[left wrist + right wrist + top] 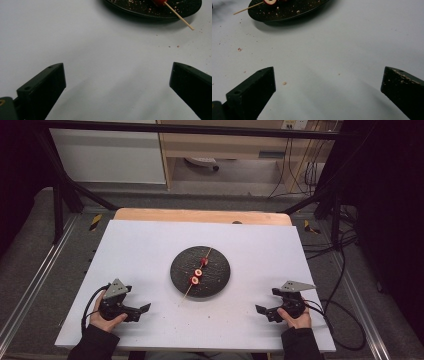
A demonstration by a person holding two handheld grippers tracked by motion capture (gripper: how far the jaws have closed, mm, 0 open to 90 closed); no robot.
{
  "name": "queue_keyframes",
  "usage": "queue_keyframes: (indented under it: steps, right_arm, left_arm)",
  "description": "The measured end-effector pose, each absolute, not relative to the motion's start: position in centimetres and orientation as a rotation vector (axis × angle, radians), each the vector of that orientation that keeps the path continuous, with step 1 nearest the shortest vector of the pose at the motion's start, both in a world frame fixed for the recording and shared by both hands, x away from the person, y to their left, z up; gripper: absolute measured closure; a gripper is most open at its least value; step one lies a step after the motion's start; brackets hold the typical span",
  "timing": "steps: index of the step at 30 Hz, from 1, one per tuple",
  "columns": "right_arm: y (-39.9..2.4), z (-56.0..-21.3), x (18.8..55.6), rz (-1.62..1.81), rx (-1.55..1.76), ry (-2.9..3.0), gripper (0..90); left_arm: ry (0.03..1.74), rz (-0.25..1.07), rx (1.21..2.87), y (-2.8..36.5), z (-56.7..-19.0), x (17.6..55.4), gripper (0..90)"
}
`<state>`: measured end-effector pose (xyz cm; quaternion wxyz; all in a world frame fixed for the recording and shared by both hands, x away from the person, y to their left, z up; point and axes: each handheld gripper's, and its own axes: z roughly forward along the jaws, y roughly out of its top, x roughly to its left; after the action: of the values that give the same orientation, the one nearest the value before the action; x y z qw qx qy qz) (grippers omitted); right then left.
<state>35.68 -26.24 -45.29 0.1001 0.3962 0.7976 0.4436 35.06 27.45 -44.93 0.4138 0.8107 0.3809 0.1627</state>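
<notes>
White board covers the counter (150,250), and both grippers rest on it near the person, fingers spread wide and empty. Ahead of and between them, well apart from both, sits a dark plate (218,279) with a skewer (197,274) of red fruit slices whose bare end overhangs the rim. Left gripper (142,309) and right gripper (261,310) look poised to start; next I'd expect a reach forward to the stick.

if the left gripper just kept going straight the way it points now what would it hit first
Probably the near edge of the black plate, close to where the skewer sticks out over its rim. The left gripper has its jaws wide open over bare white board until then; exact depth is hard to judge.
</notes>
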Motion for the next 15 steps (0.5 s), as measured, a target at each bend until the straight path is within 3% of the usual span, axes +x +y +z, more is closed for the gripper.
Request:
queue_keyframes:
  steps: [15]
  right_arm:
    - [-26.33, -45.11, 35.64, 1.327, 1.155, 2.348, 0.5]
  left_arm:
    - [0.959, 0.415, 2.038, 27.04, -44.64, 35.07, 0.3]
